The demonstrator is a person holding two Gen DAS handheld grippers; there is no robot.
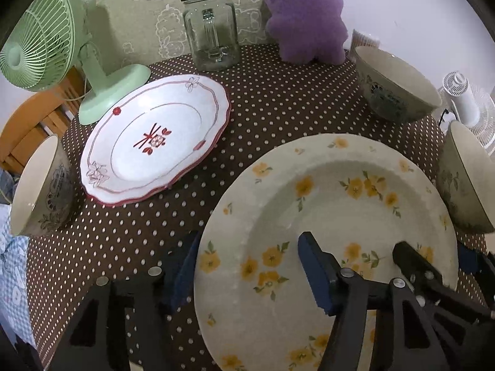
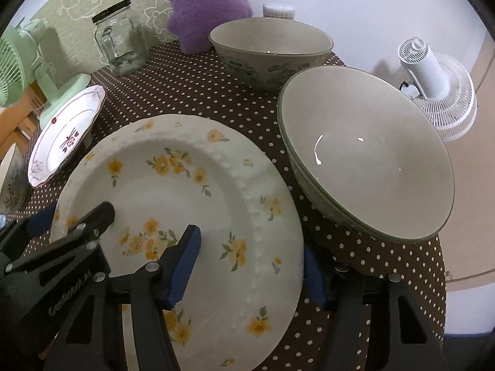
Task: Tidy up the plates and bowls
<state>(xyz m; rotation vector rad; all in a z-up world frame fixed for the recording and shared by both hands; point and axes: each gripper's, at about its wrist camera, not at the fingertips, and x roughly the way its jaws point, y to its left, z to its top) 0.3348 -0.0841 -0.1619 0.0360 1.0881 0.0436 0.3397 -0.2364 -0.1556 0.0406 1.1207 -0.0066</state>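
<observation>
progress: early | yellow-flower plate (image 1: 309,216) straddled at opposite rims by left gripper (image 1: 247,272) and right gripper (image 2: 250,269), contact unclear | red-trim plate (image 1: 154,142) and bowls (image 2: 365,160) beside it unstacked on bench (image 1: 263,108)

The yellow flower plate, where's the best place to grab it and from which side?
Grip the yellow flower plate by its broad flat rim, at opposite edges, one finger above the rim and one below. The left gripper and right gripper already straddle it that way. Approach from the near side: a bowl crowds the right edge.
</observation>
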